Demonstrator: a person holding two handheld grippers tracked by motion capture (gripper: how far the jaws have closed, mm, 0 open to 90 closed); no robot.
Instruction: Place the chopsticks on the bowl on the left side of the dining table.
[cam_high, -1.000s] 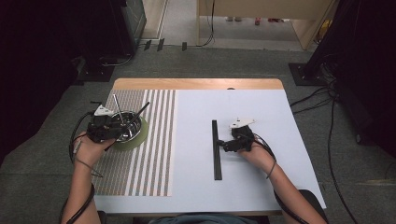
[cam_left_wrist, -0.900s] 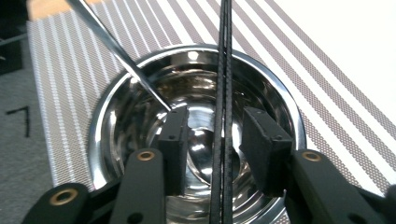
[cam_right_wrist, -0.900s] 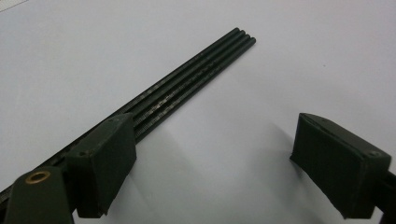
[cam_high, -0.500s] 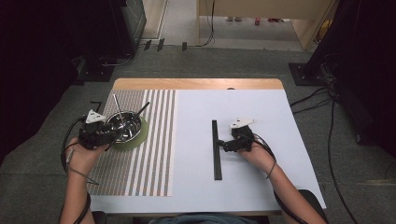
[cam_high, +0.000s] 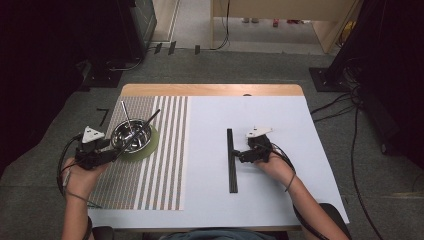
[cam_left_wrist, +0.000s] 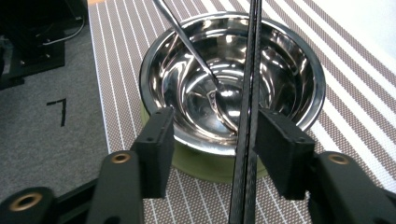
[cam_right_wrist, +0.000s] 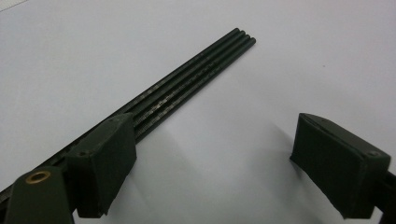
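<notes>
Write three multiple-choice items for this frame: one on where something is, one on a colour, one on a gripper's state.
1. Where does the steel bowl stand?
A. on the plain white part of the table
B. on a green coaster on the striped mat
C. on the floor

2. What colour are the chopsticks lying by the right gripper?
A. black
B. red
C. pale wood

3. How do the left gripper's jaws stand?
A. shut on the bowl's rim
B. shut on a spoon
C. apart, pressing on nothing

Key: 1 B, the green coaster shows under the bowl, on the striped mat. 2 A, they are a dark bundle on the white table. 3 C, the jaws have just been opening, and the left gripper view shows a gap on both sides of the black chopsticks between them.
</notes>
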